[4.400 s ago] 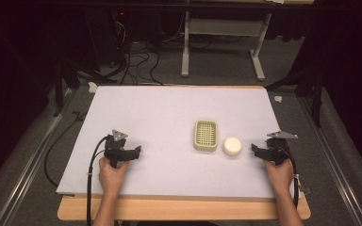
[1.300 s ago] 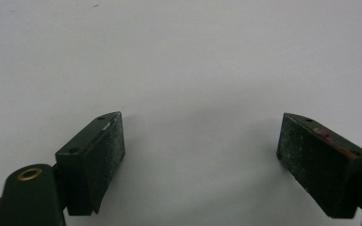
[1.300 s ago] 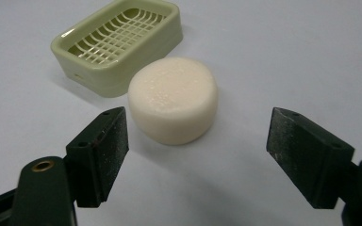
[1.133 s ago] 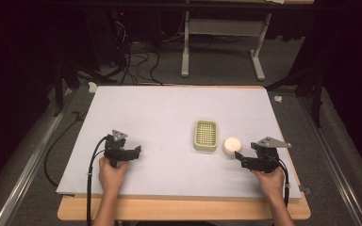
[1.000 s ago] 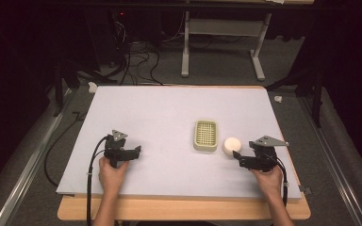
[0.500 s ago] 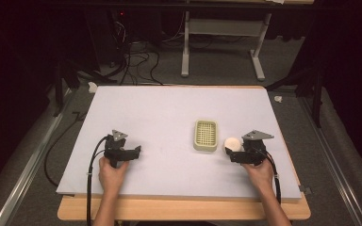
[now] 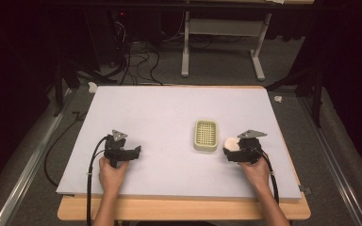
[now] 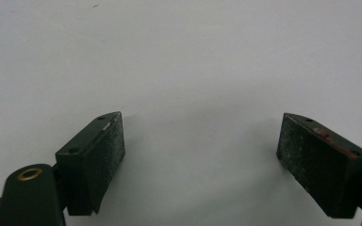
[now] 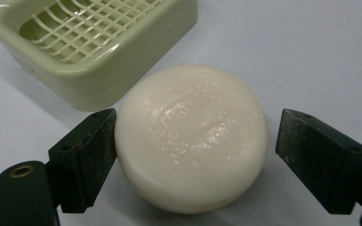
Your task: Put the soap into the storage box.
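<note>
A round white soap bar lies on the white table, just right of a pale green soap dish with a grid insert. My right gripper is open with its jaws on either side of the soap; the left jaw touches or nearly touches it and the right jaw stands apart. In the high view the soap sits at the tip of the right gripper. My left gripper rests at the table's front left, open, with bare table between its jaws.
The white table top has a wooden front edge. Beyond the far edge are a desk frame and cables on the floor. A small white object lies off the far left corner.
My right gripper has moved left from the table's right side up to the soap, and its jaws now straddle it. The left gripper has stayed put.
</note>
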